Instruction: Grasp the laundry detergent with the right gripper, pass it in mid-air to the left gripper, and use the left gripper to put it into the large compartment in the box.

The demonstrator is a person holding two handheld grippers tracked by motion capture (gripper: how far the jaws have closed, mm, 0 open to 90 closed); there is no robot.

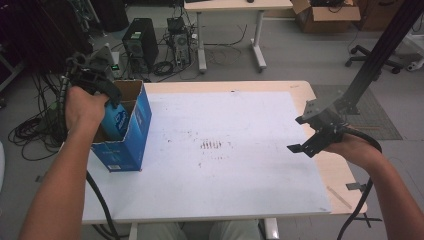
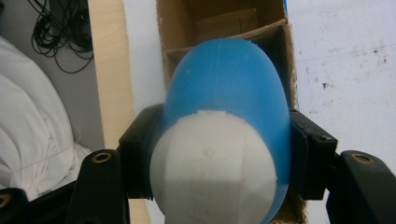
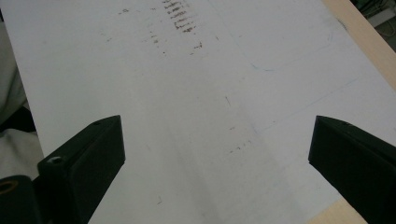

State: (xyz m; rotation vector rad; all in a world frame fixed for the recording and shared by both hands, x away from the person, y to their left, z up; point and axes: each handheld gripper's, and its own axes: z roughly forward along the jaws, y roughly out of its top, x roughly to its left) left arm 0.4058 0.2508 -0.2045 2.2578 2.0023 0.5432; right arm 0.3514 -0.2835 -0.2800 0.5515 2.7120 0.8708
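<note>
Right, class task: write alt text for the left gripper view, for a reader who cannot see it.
The left gripper is shut on a blue bottle with a white cap, over an open cardboard box. The box stands on a white table.

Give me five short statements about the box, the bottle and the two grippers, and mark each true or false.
1. The left gripper is clamped on a blue bottle with a white cap. True.
2. The bottle lies flat on the white table. False: it is held over the open blue box.
3. The right gripper holds a second bottle. False: its jaws stand wide apart with nothing between them.
4. The box stands at the table's left side. True.
5. The box is lined in red. False: its inside is brown cardboard.
</note>
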